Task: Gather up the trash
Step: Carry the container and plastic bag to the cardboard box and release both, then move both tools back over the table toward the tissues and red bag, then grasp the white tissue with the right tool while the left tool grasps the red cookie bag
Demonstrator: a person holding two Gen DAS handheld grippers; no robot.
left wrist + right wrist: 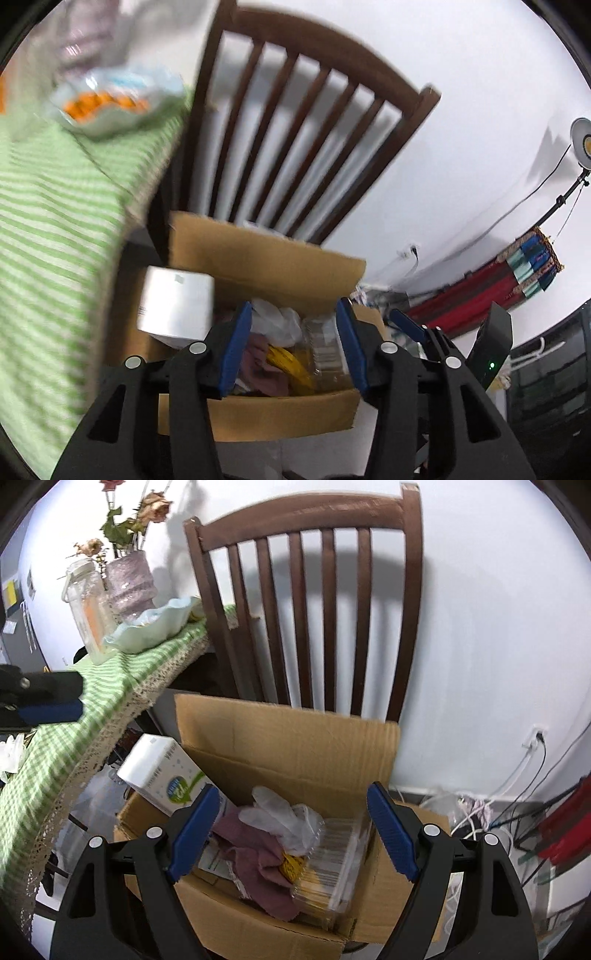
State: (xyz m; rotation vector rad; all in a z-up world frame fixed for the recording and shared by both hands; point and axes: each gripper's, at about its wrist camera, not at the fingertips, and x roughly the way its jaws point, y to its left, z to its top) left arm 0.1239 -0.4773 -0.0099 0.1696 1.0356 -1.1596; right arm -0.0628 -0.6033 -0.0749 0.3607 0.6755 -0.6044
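Left wrist view: left gripper [293, 343] angled down over the cardboard box [266, 413], jaws roughly half apart, nothing between the pads. Frame is motion-blurred. Through the gap: crumpled white glove [277, 321], pink cloth [264, 365], something yellow [286, 363], clear plastic tray [325, 350], all inside the box. White carton [175, 304] at the box's left edge, tilted; can't tell whether it rests on the rim or hangs in air. The right gripper [410, 326] pokes in just right of the left one, only one blue finger and black body visible, rest cut off. Behind the box, a brown wooden chair [295, 122]. On the left, green checked tablecloth [48, 221] with a pale bowl [110, 107] holding something orange, too smeared to identify.

Right wrist view: right gripper [295, 830] also pitched down at the box [295, 746], jaws wide, empty. Sharper frame. Box contents: glove [280, 816] on top of the pink cloth [258, 864], yellow item [291, 864] partly tucked under the tray [336, 860]. Carton [159, 771] leans at the box's left rear corner, print too small to read. Left gripper [48, 701] enters from the left edge over the tablecloth [92, 723], mostly cropped, jaw gap unreadable here. Chair [306, 602] behind the box; vase of dried flowers [129, 579], jar [86, 602] and bowl [155, 624] on the table. Cable tangle [480, 812] right of the box, details indistinct.
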